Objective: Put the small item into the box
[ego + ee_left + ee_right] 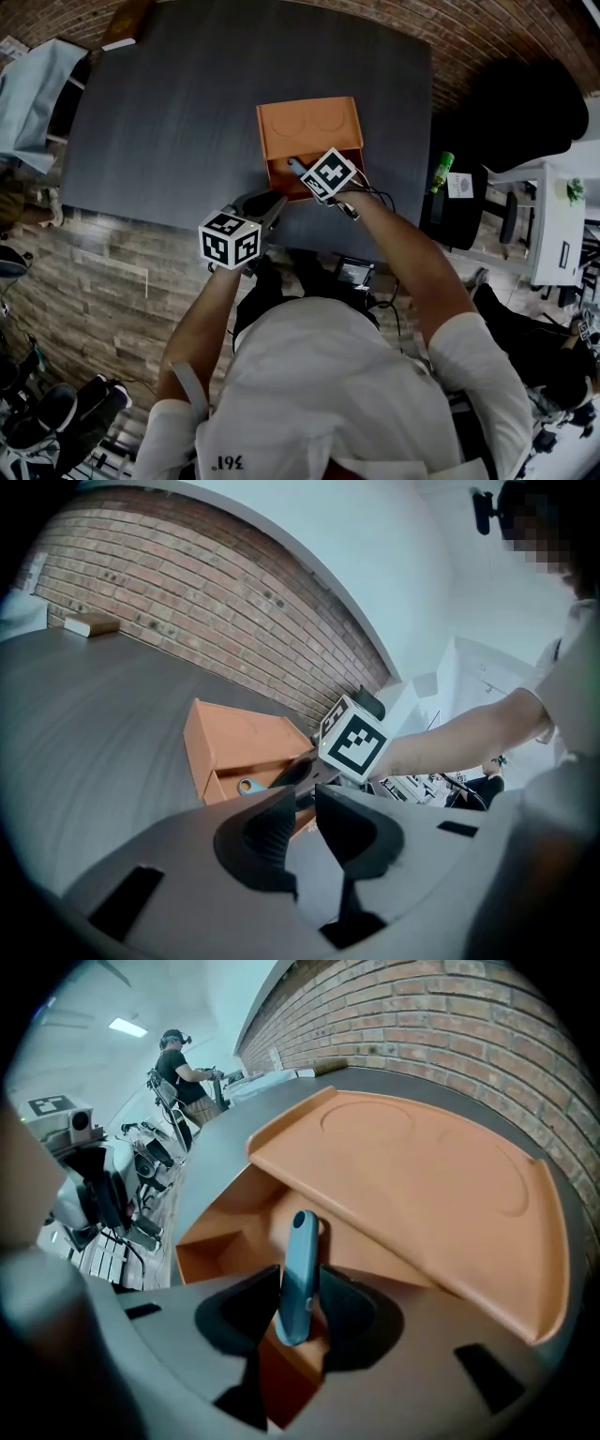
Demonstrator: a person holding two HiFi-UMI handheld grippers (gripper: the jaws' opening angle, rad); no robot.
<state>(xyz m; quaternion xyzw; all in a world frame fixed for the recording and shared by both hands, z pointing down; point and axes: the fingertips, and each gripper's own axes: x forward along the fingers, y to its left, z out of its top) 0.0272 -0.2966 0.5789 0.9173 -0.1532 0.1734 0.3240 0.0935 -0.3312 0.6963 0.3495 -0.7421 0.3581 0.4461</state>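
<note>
**Blue item over the open box, right tongs slack**

Your right gripper (298, 1309) sits at the near edge of the orange moulded box (441, 1185), with its jaws pointing into the open cavity. The small slim blue plastic item (300, 1269), which has a hole at 1 end, stands between the 2 jaws. Its holed end pokes forward over the inside of the box, just under the raised lid. The pads look slack round it, with a sliver of gap on each side, so I read these tongs as released and the item as not yet dropped clear. My guess is you've placed it there so it falls into the compartment and not onto the dark grey table (169, 112).

Your left gripper (305, 819) is held back on the near-left side of the box. Its jaws are partly apart with nothing between them. It looks parked to give the right one room, and it isn't bracing the box.

The lid is tipped up away from you and has 2 round dimples. That leaves the front of the box open. The task looks nearly done. I can't tell whether the item rests on the box floor.
</note>
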